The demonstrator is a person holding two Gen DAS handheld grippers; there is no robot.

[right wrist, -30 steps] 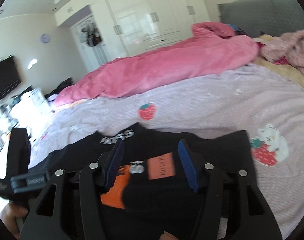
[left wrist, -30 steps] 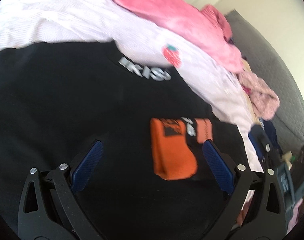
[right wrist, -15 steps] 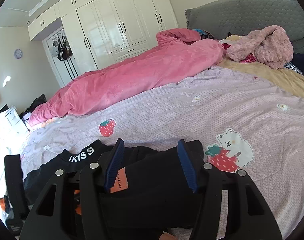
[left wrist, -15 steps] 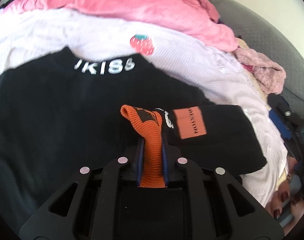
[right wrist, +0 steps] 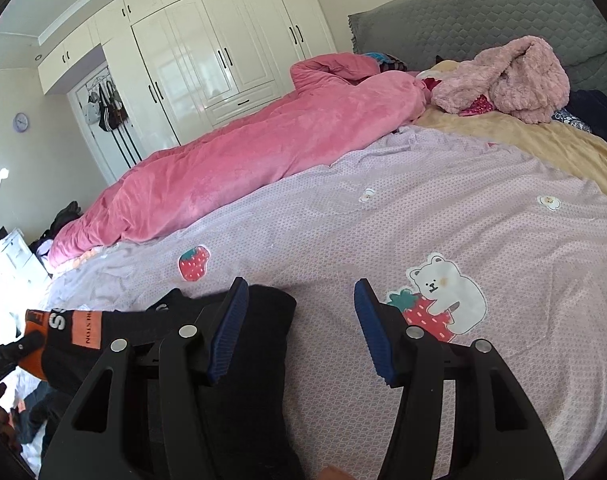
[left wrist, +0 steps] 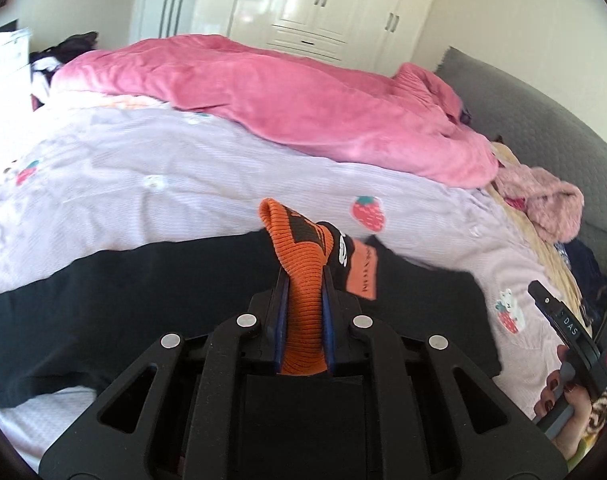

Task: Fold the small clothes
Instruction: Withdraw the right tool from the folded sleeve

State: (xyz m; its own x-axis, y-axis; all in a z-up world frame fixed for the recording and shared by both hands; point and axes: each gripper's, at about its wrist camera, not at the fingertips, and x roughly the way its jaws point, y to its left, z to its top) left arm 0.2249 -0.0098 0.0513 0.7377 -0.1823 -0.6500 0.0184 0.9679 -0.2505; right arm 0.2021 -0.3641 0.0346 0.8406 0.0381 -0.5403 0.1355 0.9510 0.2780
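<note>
My left gripper (left wrist: 305, 280) is shut on the orange ribbed cuff of a black and orange sock (left wrist: 299, 240) and holds it raised above a black garment (left wrist: 143, 300) spread on the lilac bed sheet (left wrist: 143, 200). The sock's black part with its orange label (left wrist: 361, 276) trails to the right. In the right wrist view the same sock (right wrist: 83, 328) hangs at the far left. My right gripper (right wrist: 299, 332) stands open over the sheet, its left finger (right wrist: 227, 332) above a black fabric edge (right wrist: 263, 320); nothing is pressed between the pads.
A pink duvet (right wrist: 243, 160) lies along the far side of the bed. A fluffy pink garment (right wrist: 511, 76) sits on a tan blanket (right wrist: 543, 144) by the grey headboard (right wrist: 483, 12). White wardrobes (right wrist: 223, 52) stand behind. A hand (left wrist: 563, 400) holds the right gripper's handle.
My left gripper went from wide open around the orange cuff to shut on it, then lifted it. The right gripper swung off the sock towards the bare sheet.
</note>
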